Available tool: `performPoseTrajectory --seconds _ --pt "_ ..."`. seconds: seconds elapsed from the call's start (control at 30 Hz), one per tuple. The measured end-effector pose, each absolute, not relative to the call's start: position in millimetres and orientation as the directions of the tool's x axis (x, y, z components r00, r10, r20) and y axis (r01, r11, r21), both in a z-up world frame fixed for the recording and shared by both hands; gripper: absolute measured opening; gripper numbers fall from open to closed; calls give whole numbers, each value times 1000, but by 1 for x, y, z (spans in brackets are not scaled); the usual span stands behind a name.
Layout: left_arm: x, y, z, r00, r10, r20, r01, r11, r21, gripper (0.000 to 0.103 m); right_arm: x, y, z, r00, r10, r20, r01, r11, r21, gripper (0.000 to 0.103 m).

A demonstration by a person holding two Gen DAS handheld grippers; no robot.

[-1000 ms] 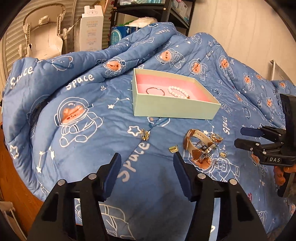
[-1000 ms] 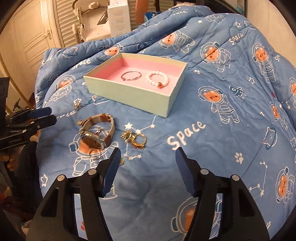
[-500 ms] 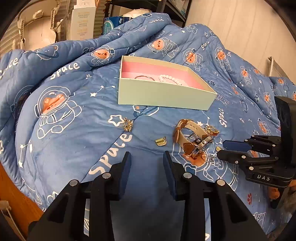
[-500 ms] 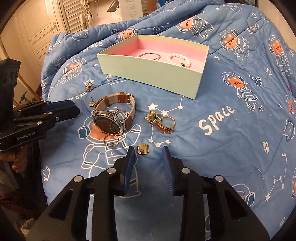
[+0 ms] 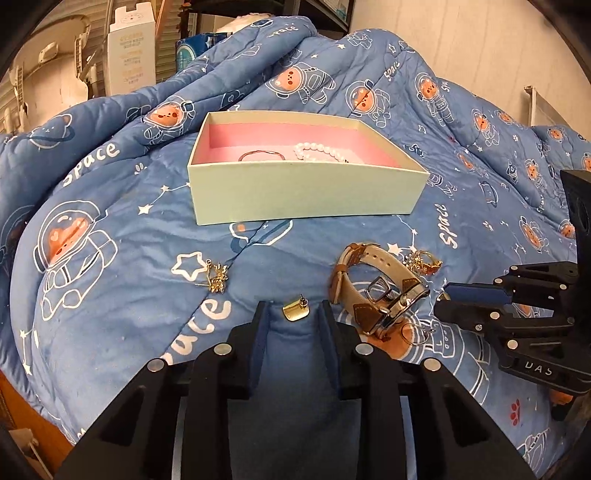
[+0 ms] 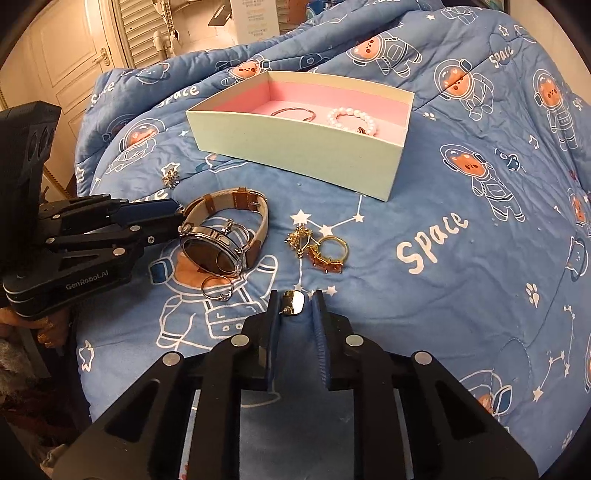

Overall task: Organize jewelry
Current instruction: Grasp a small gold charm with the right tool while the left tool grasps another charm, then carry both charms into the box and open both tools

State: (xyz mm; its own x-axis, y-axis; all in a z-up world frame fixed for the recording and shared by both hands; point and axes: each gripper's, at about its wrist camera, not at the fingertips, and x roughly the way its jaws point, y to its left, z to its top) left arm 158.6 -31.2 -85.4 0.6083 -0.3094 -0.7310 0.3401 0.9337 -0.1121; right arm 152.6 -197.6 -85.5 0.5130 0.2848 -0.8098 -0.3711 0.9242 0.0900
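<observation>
A blue quilt (image 5: 122,206) printed with astronaut bears covers the bed; behind its far edge stand white cartons (image 5: 129,51) and louvred doors (image 6: 147,26).

Near the quilt's middle sits the pale green box (image 5: 303,195) with its pink lining, holding a thin bangle (image 5: 262,155) and a pearl bracelet (image 5: 321,151).

On the quilt in front of the box lie a tan-strapped watch (image 6: 225,236), a silver ring (image 6: 218,288), a gold ring with amber stones (image 6: 328,254) and a starburst earring (image 5: 218,277).

Compared with half a second ago, both grippers have dropped closer to the quilt and narrowed.

The left gripper (image 5: 293,314) now brackets a gold stud earring (image 5: 295,312), its jaws part-closed and not visibly touching it.

The right gripper (image 6: 293,301) has closed almost onto a second gold stud (image 6: 293,301); whether its pads actually grip it I cannot tell.

Only the right wrist view shows the watch's dark face and the silver ring plainly, while the left wrist view shows the watch's buckle side and the starburst earring near the quilt's seam.
</observation>
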Motion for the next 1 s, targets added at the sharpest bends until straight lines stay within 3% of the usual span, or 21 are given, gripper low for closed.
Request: performPoseTrajectory --seconds 0.1,0.5,1.0 --pt "159 -32 -84 609 -315 -728 344 932 -116 14 152 -197 -85 518 285 -807 -370 925 89 17" --pt "147 -22 -74 631 -342 -697 319 933 -168 14 150 -201 -83 523 300 -798 -368 924 106 13" --pt "147 -16 -22 659 -408 -632 367 908 -204 14 164 -208 -33 506 450 -736 -385 881 274 13"
